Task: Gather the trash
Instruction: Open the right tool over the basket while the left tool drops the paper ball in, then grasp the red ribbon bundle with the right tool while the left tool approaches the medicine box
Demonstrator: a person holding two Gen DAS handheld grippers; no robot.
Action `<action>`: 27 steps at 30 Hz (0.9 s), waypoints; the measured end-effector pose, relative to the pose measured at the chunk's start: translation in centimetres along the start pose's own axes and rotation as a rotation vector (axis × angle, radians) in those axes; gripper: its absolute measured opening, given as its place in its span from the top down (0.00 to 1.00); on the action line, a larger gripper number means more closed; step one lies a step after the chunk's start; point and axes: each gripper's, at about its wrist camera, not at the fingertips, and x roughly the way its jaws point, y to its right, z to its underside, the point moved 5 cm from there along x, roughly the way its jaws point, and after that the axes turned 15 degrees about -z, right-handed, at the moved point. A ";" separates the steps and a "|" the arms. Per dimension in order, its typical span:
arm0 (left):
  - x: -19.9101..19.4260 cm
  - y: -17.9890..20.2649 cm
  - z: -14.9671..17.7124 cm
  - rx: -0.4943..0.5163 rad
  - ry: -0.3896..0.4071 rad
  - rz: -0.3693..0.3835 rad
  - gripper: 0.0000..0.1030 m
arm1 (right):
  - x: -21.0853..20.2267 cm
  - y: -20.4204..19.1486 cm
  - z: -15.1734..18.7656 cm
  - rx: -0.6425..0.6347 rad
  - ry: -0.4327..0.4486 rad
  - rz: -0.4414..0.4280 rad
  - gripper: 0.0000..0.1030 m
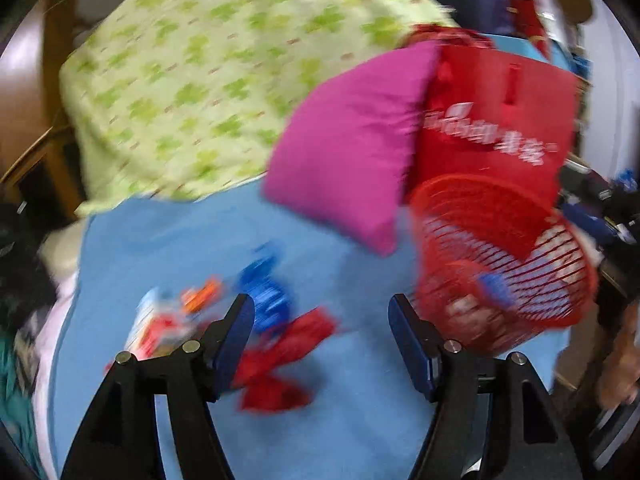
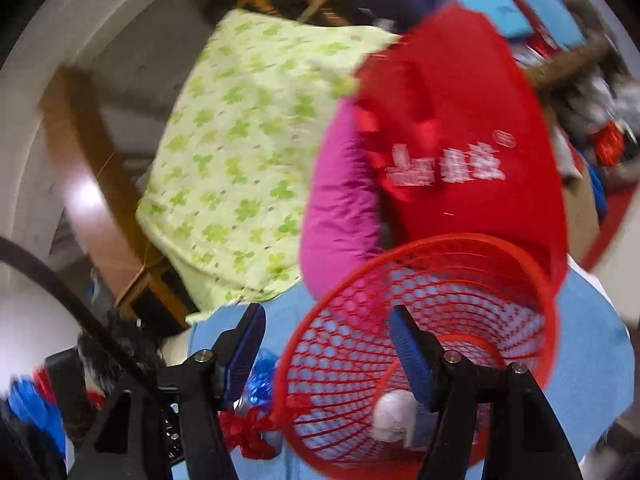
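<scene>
Trash wrappers (image 1: 276, 344) blur on the blue sheet (image 1: 360, 420); both grippers (image 1: 322, 320) (image 2: 328, 336) gape apart, empty.

The left wrist view looks forward and steeply down between its own claw (image 1: 322, 332) fingers onto the blue sheet (image 1: 168, 240) of the bed, with the red mesh basket (image 1: 500, 264) near, at right. The right wrist view faces more level and sits very close to that basket (image 2: 420, 344), its rim between the right claw (image 2: 326, 344) fingers. Both views share the basket, the magenta pillow (image 1: 344, 144), the red bag (image 1: 496, 120) and the green-patterned quilt (image 1: 200, 80).
</scene>
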 end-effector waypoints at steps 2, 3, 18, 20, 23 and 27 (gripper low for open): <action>0.5 -3.3 1.8 -0.047 -0.034 -0.049 0.32 | 1.1 -2.0 1.0 -0.044 -0.027 -0.038 0.34; 0.8 -5.4 2.8 -0.076 -0.052 -0.084 0.32 | 1.9 -2.9 1.6 -0.062 -0.048 -0.053 0.34; 5.5 -20.0 11.1 -0.279 -0.171 -0.299 0.32 | 13.8 -9.6 12.7 -0.201 -0.455 -0.094 0.34; 6.4 -20.0 10.6 -0.273 -0.162 -0.288 0.32 | 15.7 -9.2 14.4 -0.188 -0.529 -0.085 0.35; 7.9 -19.6 8.8 -0.254 -0.123 -0.237 0.32 | 17.9 -8.3 15.7 -0.142 -0.594 -0.089 0.35; 10.6 -17.9 6.5 -0.212 -0.104 -0.130 0.30 | 20.8 -7.0 16.9 -0.078 -0.665 -0.105 0.42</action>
